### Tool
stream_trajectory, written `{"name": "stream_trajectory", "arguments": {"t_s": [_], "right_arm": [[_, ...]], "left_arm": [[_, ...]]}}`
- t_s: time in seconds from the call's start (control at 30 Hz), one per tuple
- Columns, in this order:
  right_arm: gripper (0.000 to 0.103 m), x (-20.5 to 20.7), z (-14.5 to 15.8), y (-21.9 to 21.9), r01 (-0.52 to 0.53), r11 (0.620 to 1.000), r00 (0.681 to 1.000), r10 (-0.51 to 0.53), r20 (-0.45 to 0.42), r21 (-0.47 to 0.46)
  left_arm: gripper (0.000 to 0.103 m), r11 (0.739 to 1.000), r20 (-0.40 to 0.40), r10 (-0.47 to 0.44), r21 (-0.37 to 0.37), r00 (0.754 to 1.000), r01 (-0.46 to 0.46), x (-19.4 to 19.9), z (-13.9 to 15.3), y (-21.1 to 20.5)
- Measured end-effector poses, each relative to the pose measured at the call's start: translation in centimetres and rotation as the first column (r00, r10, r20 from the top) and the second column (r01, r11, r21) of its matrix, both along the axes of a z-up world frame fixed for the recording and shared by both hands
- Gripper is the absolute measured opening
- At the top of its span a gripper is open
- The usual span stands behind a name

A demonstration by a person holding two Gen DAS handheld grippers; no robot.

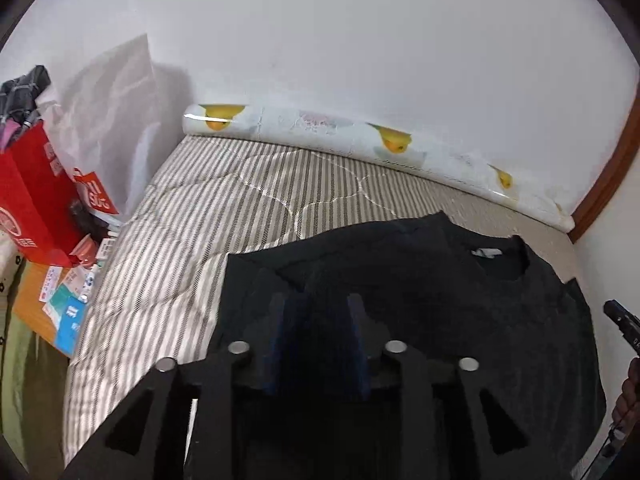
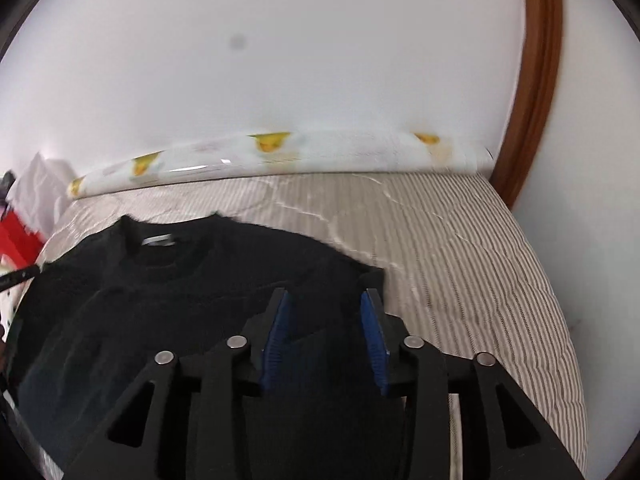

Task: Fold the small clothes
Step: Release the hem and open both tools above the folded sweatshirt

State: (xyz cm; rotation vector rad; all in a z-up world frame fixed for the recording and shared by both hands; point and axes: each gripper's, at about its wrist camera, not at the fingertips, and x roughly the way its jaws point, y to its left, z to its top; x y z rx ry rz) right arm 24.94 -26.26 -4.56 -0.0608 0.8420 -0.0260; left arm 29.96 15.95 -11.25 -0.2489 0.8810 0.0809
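My left gripper (image 1: 316,300) hangs over the near left part of the black sweater (image 1: 420,280), its blue-padded fingers parted with a plain gap between them and no cloth pinched that I can see. My right gripper (image 2: 326,300) is the same story on the other side: pads spread, dark knit lying under and between them but not pressed by either pad.

The sweater lies spread on the striped quilt (image 1: 200,220), neckline and white label (image 2: 158,240) pointing toward the wall, its right edge near my right gripper's outer finger. Beyond it, along the wall, sits a long roll of patterned plastic sheet (image 1: 320,136). Off the left side of the bed is clutter: a red paper bag (image 1: 32,192) and small cartons on a wooden stand.

As I judge it, I am between grips, about to take new hold for a fold. To do it well I should set both grippers at matching heights on the garment, one at each side edge, so the fold line runs straight. I want each lower finger slid under the layer I mean to lift, not just poking the top of the knit, and I should close firmly, since thick knit can slip. Then lift both sides together, carry them across evenly, and lay the cloth down flat before letting go, keeping clear of the roll by the wall.
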Motion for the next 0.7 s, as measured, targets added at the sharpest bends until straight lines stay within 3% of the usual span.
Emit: {"name": "stream_trajectory", "arguments": {"t_s": [0.07, 0.17, 0.33, 0.57, 0.7], "right_arm": [[0.043, -1.1, 0.1, 2.0, -0.025, 1.0, 1.0, 0.025, 0.007, 0.006], [0.044, -2.8, -0.4, 5.2, -0.059, 0.998, 0.998, 0.059, 0.008, 0.019], [0.045, -5.2, -2.0, 10.0, -0.14, 0.99, 0.99, 0.14, -0.006, 0.031], [0.044, -5.8, -5.1, 14.9, -0.163, 0.986, 0.984, 0.164, -0.063, 0.017], [0.044, -6.2, -7.3, 16.5, -0.172, 0.983, 0.981, 0.163, -0.108, -0.071]], "left_arm": [[0.044, 1.0, 0.015, -0.003, -0.012, 1.0, 0.003, -1.9, 0.8, 0.1], [0.055, 1.0, 0.034, -0.014, -0.025, 0.999, 0.014, -4.9, 1.4, 0.3], [0.055, 0.999, 0.031, -0.023, -0.048, 0.999, 0.024, -9.8, 1.0, 0.7], [0.055, 0.995, 0.039, -0.02, -0.098, 0.999, 0.024, -15.5, -0.5, 2.0], [0.055, 0.989, 0.07, 0.006, -0.148, 0.998, 0.005, -18.8, -1.0, 2.9]]}}
